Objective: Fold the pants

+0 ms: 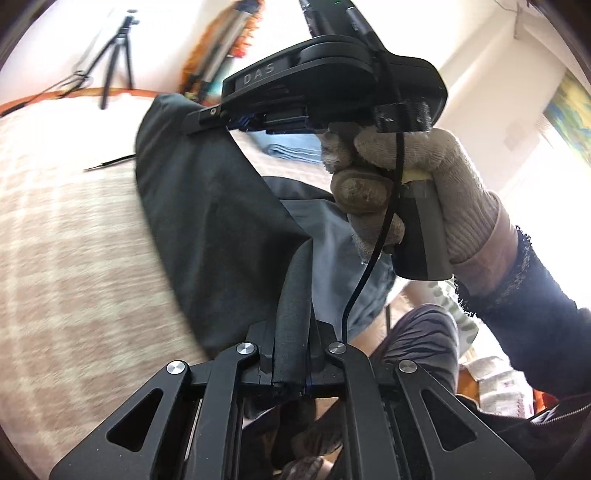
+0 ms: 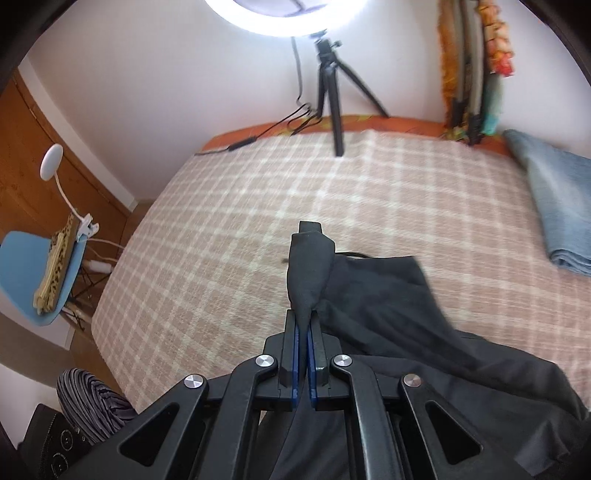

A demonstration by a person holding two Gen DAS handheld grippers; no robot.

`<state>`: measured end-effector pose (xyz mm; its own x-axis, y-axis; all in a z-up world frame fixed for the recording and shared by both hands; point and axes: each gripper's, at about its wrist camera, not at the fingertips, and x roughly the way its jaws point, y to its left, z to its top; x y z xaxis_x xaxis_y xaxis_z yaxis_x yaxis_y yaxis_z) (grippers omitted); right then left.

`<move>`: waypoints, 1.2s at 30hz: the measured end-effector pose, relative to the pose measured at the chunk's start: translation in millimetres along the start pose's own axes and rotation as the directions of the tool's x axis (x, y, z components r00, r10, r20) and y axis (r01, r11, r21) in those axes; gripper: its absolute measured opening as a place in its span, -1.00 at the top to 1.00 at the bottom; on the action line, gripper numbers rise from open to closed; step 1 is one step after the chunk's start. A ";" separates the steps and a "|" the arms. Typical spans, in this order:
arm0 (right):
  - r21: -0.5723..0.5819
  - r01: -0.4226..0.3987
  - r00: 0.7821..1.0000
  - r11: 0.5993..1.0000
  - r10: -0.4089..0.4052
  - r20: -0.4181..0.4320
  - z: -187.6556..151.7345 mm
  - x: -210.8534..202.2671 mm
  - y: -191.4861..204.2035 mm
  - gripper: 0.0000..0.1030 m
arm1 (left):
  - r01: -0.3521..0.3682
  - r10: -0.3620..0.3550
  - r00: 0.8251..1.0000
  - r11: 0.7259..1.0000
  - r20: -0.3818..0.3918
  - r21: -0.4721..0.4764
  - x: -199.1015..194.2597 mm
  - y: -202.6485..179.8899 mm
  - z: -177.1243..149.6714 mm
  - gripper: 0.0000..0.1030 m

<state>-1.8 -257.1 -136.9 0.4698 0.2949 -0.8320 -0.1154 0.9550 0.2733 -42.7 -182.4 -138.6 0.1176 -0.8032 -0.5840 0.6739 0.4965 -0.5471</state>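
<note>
Dark grey pants (image 1: pixel 207 206) hang lifted off the checked bed cover, stretched between my two grippers. My left gripper (image 1: pixel 295 302) is shut on a bunched edge of the pants, which runs up between its fingers. In the left wrist view my right gripper (image 1: pixel 207 120) is higher up in a gloved hand (image 1: pixel 436 177), pinching the far top edge of the cloth. In the right wrist view the right gripper (image 2: pixel 309 240) is shut on the pants (image 2: pixel 391 306), with fabric wrapped over its fingers and trailing down to the right over the bed.
The bed cover (image 2: pixel 229 229) is pink and white checked. Folded blue jeans (image 2: pixel 557 206) lie at its far right. A tripod (image 2: pixel 334 99) with a ring light (image 2: pixel 288 18) stands at the far edge. A blue chair (image 2: pixel 33 273) is left of the bed.
</note>
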 end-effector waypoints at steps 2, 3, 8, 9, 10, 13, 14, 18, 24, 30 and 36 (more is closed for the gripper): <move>0.002 0.029 0.999 1.000 -0.029 0.020 -3.2 -13.3 -10.4 0.98 | 0.025 -0.025 1.000 1.000 -0.014 0.015 12.7 -8.2 3.3 0.87; 0.004 0.044 0.999 0.999 -0.044 0.029 -3.3 -16.3 -16.8 0.98 | 0.039 -0.039 0.999 0.999 -0.021 0.026 19.1 -13.3 5.8 0.87; 0.033 0.098 0.993 0.995 -0.100 0.064 -14.0 -46.2 -46.7 0.98 | 0.104 -0.100 0.994 0.992 -0.052 0.077 43.4 -39.8 18.6 0.87; 0.033 0.108 0.992 0.994 -0.110 0.068 -17.0 -51.7 -50.9 0.98 | 0.116 -0.112 0.992 0.990 -0.058 0.085 47.9 -44.4 21.3 0.87; 0.033 0.127 0.989 0.991 -0.129 0.073 -19.9 -58.1 -56.8 0.98 | 0.132 -0.126 0.990 0.987 -0.065 0.094 52.4 -49.6 25.1 0.87; 0.049 0.160 0.983 0.986 -0.164 0.084 -29.1 -76.8 -74.9 0.98 | 0.179 -0.170 0.981 0.979 -0.091 0.099 67.1 -57.7 31.6 0.88; 0.059 0.169 0.981 0.984 -0.174 0.088 -32.6 -83.8 -82.7 0.99 | 0.191 -0.181 0.978 0.976 -0.102 0.101 73.4 -60.7 33.4 0.88; 0.090 0.211 0.972 0.973 -0.219 0.088 -42.1 -101.8 -106.6 0.99 | 0.227 -0.210 0.968 0.966 -0.137 0.121 95.4 -76.4 41.3 0.89; 0.139 0.265 0.957 0.954 -0.279 0.086 -56.0 -129.9 -145.6 0.99 | 0.281 -0.250 0.952 0.944 -0.177 0.175 124.4 -103.2 50.7 0.89; 0.168 0.332 0.935 0.928 -0.347 0.072 -69.7 -144.2 -178.9 0.99 | 0.316 -0.272 0.937 0.928 -0.218 0.198 160.2 -123.0 62.1 0.89; 0.240 0.346 0.928 0.907 -0.368 0.054 -85.8 -151.9 -220.5 0.99 | 0.327 -0.270 0.927 0.922 -0.259 0.209 187.6 -141.0 61.4 0.89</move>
<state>-122.8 -509.7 -112.2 0.5256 -0.0800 -0.8470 0.2683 0.9603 0.0758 -70.9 -423.4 -134.2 -0.2619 -0.7938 -0.5489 0.8119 0.1262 -0.5699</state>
